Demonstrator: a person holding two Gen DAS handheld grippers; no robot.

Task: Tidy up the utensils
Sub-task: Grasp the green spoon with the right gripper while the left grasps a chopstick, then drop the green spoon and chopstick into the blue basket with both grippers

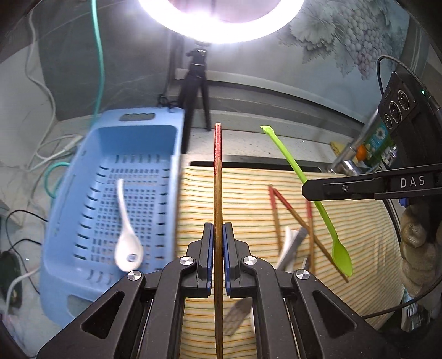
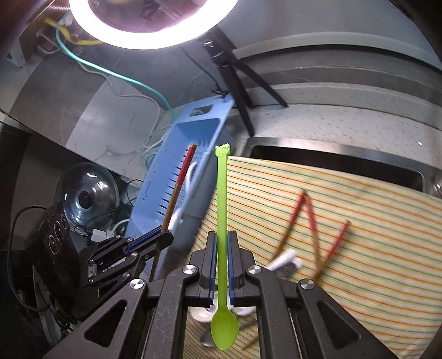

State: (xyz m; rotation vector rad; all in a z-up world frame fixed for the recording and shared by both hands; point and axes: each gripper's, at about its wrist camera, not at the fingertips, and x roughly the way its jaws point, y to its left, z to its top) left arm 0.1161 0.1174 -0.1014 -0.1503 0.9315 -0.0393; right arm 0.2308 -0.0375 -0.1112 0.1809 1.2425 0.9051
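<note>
My left gripper [image 1: 218,229] is shut on a wooden chopstick with a red end [image 1: 217,171], held lengthwise above the striped cloth [image 1: 248,193]. My right gripper [image 2: 221,237] is shut on a green plastic spoon [image 2: 221,193], bowl toward me; it also shows in the left wrist view [image 1: 317,204]. A blue slotted basket [image 1: 110,198] sits left of the cloth with a white ceramic spoon [image 1: 125,234] inside. Three red-ended chopsticks [image 2: 309,221] and a white spoon [image 2: 284,258] lie on the cloth. The left gripper [image 2: 163,239] with its chopstick [image 2: 179,187] shows in the right wrist view.
A black tripod [image 1: 193,91] under a ring light [image 1: 221,19] stands behind the basket. Cables [image 1: 49,154] lie at left. A sink rim [image 2: 331,154] borders the cloth's far edge. A glass lid [image 2: 88,193] lies at the left. A faucet [image 1: 350,154] is at right.
</note>
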